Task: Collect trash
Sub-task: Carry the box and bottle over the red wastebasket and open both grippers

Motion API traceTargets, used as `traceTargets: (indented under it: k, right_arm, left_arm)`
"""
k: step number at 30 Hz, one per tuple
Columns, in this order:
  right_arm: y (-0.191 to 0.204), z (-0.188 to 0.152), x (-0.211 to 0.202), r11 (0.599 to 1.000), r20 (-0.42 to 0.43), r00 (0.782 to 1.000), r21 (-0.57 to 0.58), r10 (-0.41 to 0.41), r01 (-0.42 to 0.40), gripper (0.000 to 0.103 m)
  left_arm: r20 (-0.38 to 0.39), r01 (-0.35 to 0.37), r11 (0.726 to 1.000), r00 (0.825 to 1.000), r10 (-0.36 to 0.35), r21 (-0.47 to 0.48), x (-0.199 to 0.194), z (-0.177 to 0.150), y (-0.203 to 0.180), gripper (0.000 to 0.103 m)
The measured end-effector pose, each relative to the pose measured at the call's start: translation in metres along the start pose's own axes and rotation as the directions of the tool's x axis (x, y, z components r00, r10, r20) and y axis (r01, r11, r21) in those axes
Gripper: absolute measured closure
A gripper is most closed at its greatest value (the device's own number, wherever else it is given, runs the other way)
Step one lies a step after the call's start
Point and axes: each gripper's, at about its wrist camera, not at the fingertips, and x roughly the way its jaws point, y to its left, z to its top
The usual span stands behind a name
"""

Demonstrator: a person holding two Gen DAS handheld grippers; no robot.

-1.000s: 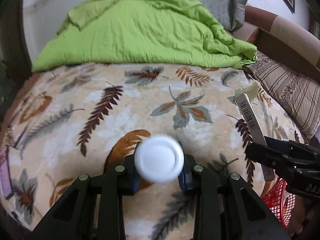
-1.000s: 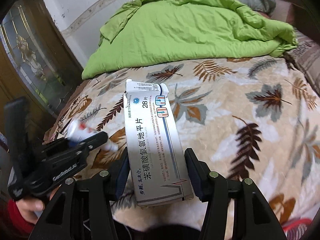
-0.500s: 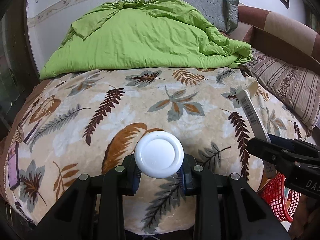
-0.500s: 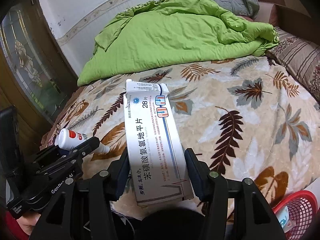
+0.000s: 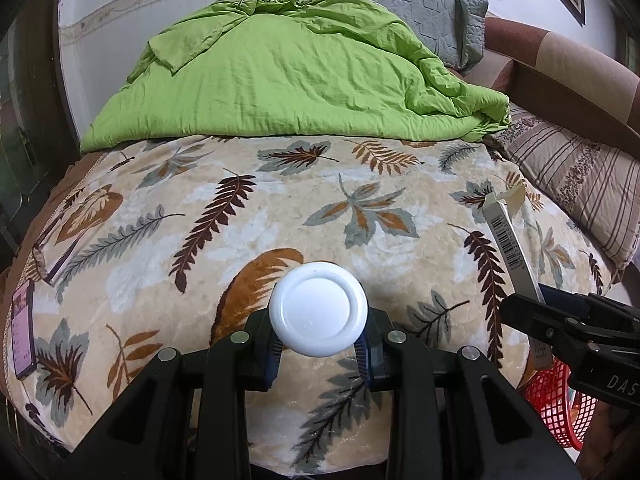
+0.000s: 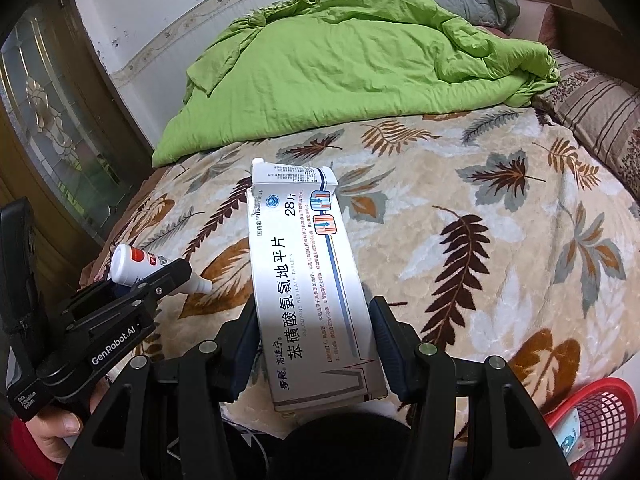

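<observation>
My left gripper (image 5: pixel 318 354) is shut on a small white bottle (image 5: pixel 318 314), whose round end faces the camera; the bottle also shows from the side in the right wrist view (image 6: pixel 138 268), with a red label. My right gripper (image 6: pixel 314 354) is shut on a white medicine box (image 6: pixel 308 280) with blue print. The box shows edge-on in the left wrist view (image 5: pixel 510 248). Both grippers hang over the front edge of the leaf-patterned bed (image 5: pixel 280 208). A red mesh basket (image 6: pixel 600 420) sits on the floor at the lower right, with some packaging in it.
A green quilt (image 5: pixel 300 76) is heaped at the back of the bed, with a grey pillow (image 5: pixel 420 4) behind it. A striped pillow (image 5: pixel 580 176) lies at the right. A phone (image 5: pixel 22 332) lies at the bed's left edge. A wooden cabinet (image 6: pixel 48 120) stands at the left.
Both grippers have drawn back from the bed with their loads. More of the bed's front edge and the red basket have come into view.
</observation>
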Motion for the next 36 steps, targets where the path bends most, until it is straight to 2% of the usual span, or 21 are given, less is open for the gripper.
traceTargets:
  k: [8,23,29,32,36]
  right_arm:
    - [-0.001,-0.001,-0.001,1.0,0.006,1.0,0.002,0.001,-0.001,0.045]
    - [-0.02,-0.007,-0.024,0.999,0.032,0.999,0.041,-0.005,0.003,0.045]
    - [-0.041,-0.017,-0.042,0.996,0.032,0.999,0.084,-0.034,0.031,0.045]
    - [-0.058,-0.028,-0.056,0.99,0.031,0.998,0.131,-0.058,0.054,0.045]
    - [-0.085,-0.044,-0.081,0.973,0.033,0.993,0.207,-0.111,0.102,0.045]
  left_arm:
    - [0.005,0.021,1.0,1.0,-0.021,-0.023,0.0,0.005,0.001,0.074]
    - [0.007,0.106,0.993,0.994,-0.106,-0.046,-0.006,0.015,-0.002,0.074]
    - [-0.006,0.165,0.986,0.986,-0.165,0.002,-0.009,0.018,-0.029,0.074]
    - [-0.014,0.213,0.976,0.977,-0.213,0.041,-0.012,0.019,-0.052,0.074]
    - [-0.051,0.295,0.95,0.955,-0.291,0.101,-0.014,0.016,-0.089,0.074]
